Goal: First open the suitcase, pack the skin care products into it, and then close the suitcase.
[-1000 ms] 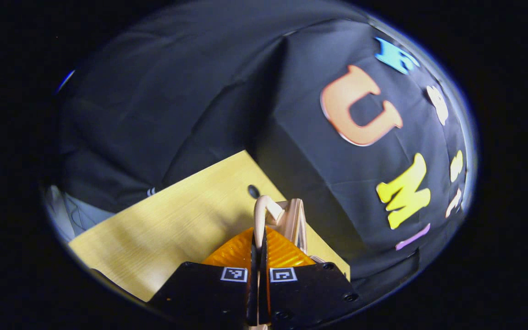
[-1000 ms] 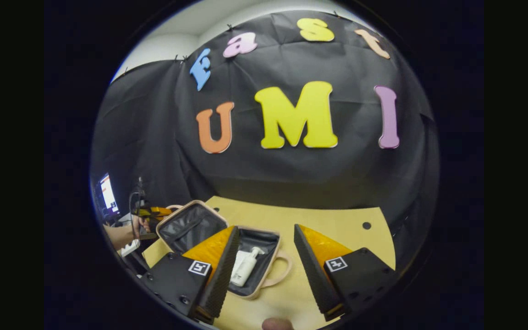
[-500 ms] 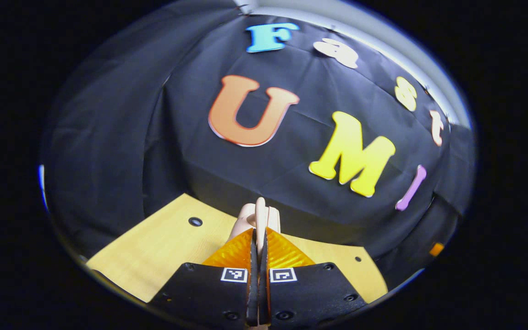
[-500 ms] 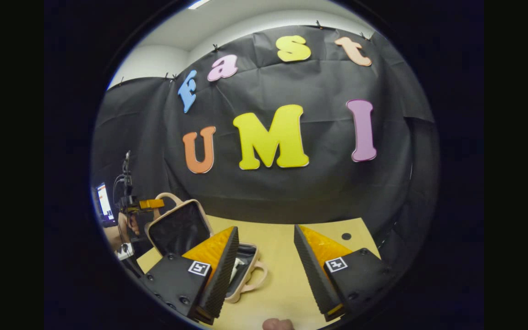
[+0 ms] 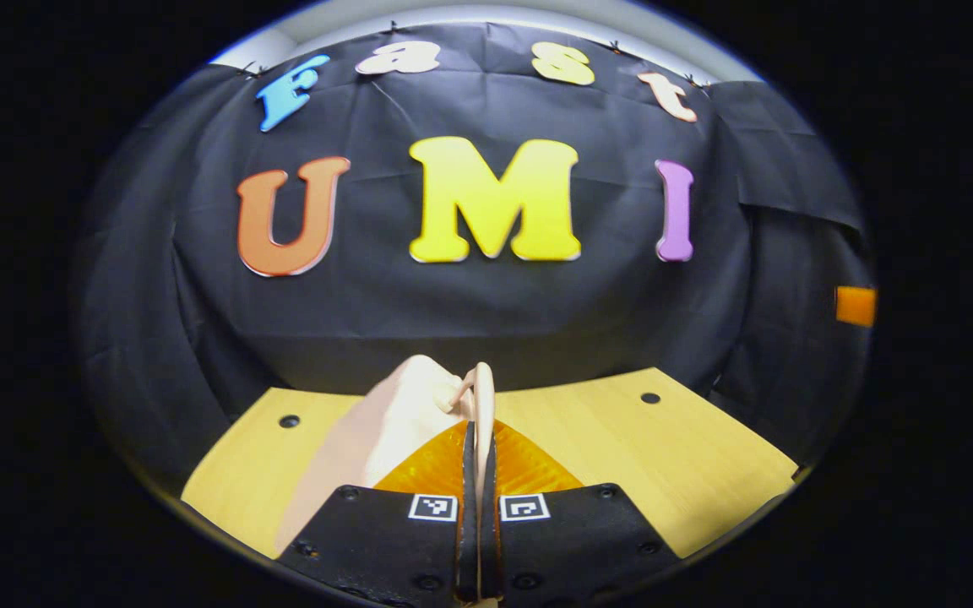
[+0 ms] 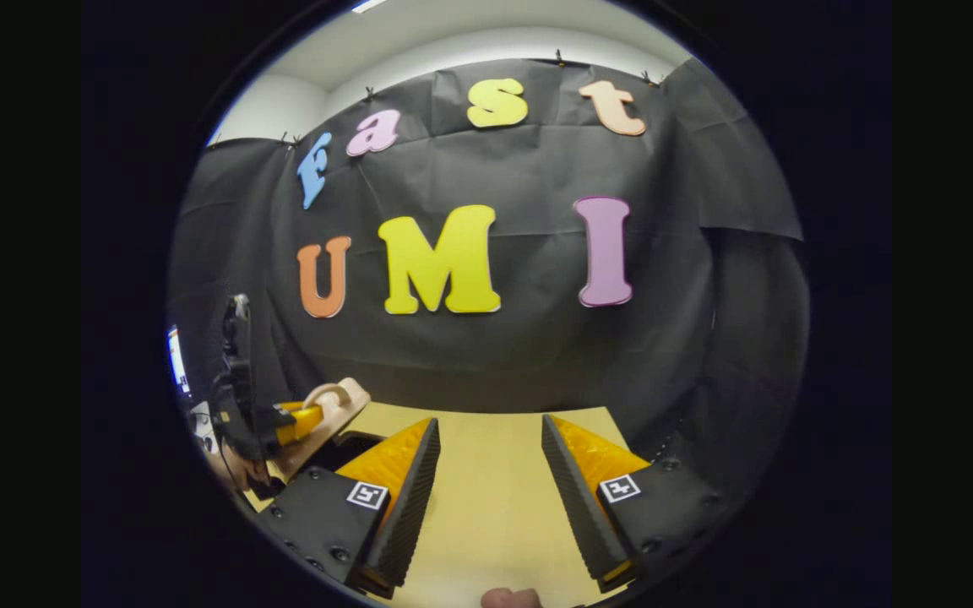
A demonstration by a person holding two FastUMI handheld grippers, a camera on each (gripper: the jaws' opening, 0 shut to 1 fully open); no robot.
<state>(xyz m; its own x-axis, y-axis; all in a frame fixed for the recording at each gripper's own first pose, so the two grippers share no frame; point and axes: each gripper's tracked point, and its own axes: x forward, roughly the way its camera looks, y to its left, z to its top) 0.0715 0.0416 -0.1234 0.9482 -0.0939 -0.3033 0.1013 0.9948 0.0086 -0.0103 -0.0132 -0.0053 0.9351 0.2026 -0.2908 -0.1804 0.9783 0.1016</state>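
The left gripper has its fingers pressed together on the beige lid handle of the small suitcase, holding the lid tilted partway over the base. The suitcase sits at the near left corner of the wooden table. The right gripper hovers over bare tabletop to the right of the suitcase, fingers spread wide and holding nothing. The thin handle could slip from the narrow pinch, letting the lid drop or spring back. Packed bottles cannot be seen; if one stands proud, the lid could jam on it.
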